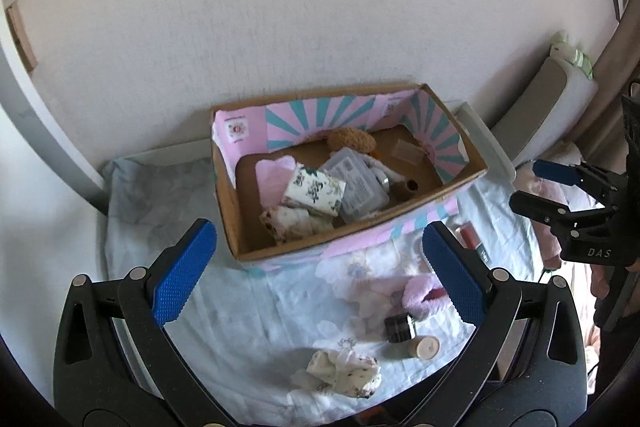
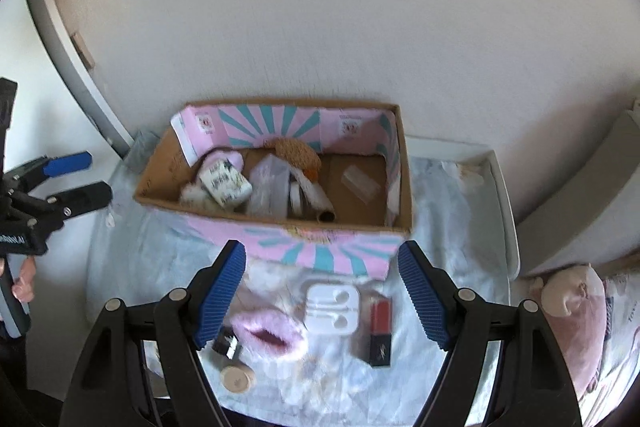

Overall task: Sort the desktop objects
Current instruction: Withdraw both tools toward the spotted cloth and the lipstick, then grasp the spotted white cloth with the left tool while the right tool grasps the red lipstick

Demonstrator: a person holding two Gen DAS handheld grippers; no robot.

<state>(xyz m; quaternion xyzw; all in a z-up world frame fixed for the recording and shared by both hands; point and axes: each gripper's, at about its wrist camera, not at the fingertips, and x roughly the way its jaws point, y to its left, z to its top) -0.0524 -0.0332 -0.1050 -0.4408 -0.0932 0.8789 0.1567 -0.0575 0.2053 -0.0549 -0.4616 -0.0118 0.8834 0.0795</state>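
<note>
Soft daylight, washed-out and hazy, fisheye bending — dark vignette at corners, slight motion blur

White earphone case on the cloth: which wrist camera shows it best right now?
The right wrist view: the white earphone case lies whole and unobstructed between the open right gripper fingers, before the cardboard box. In the left wrist view I cannot make it out; the left gripper's finger covers that area.

Both wrist cameras look steeply down, sharing the cardboard box (image 1: 348, 183).
</note>
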